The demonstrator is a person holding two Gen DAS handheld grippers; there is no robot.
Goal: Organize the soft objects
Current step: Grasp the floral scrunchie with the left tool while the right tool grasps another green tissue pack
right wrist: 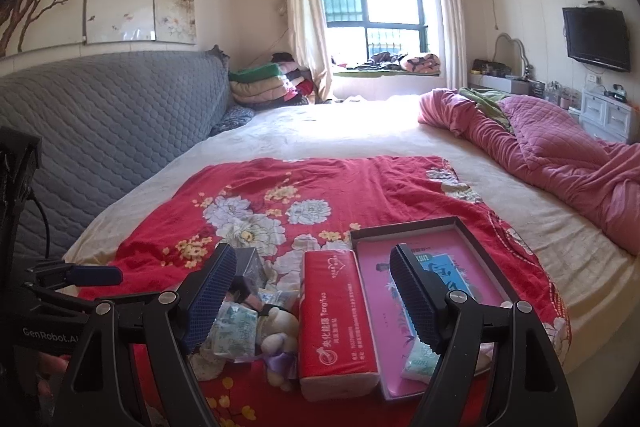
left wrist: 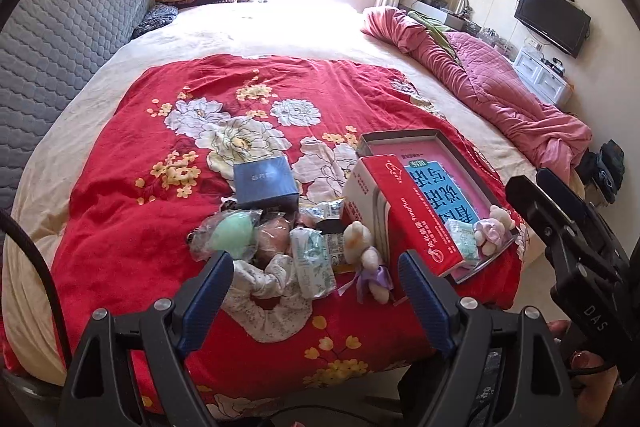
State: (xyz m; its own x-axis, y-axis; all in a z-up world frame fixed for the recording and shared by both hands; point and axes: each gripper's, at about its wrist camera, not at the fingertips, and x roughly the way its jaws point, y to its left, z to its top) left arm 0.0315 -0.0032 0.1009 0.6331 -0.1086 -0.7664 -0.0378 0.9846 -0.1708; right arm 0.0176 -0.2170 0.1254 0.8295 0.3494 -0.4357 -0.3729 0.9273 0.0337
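Low centre of the left-wrist view, btwn our left gripper's spread jaws, we see the scrunchie on the red blanket, light & floppy, prob best pinched across its bunched rim, w/ right gripper spread too, holding nothing.

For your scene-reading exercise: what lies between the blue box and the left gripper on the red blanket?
In the left wrist view, between the blue box and the left gripper lies a heap: a green sponge, tissue packet and floral scrunchie.
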